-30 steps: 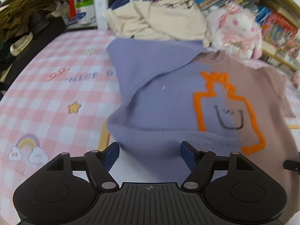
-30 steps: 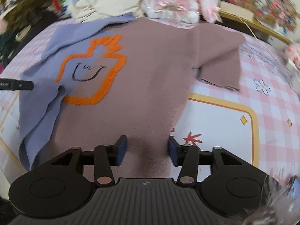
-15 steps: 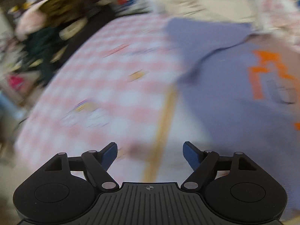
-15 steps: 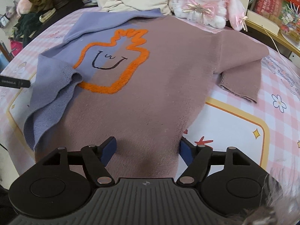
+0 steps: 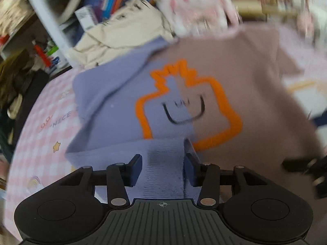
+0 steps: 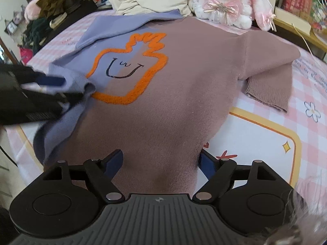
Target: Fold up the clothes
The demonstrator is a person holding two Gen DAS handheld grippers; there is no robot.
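The sweater (image 6: 184, 94), half lilac and half mauve with an orange outline and a smile, lies spread on the pink checked counter (image 6: 302, 143). At its left side the left gripper (image 5: 162, 168) points steeply down. Its jaws have just been closing, and a raised fold of the lilac hem stands between them; the right pad touches it, but a firm pinch I cannot tell. At the near hem the right gripper (image 6: 161, 163), also tilted down, has just been opening; its jaws stand spread around the mauve edge.
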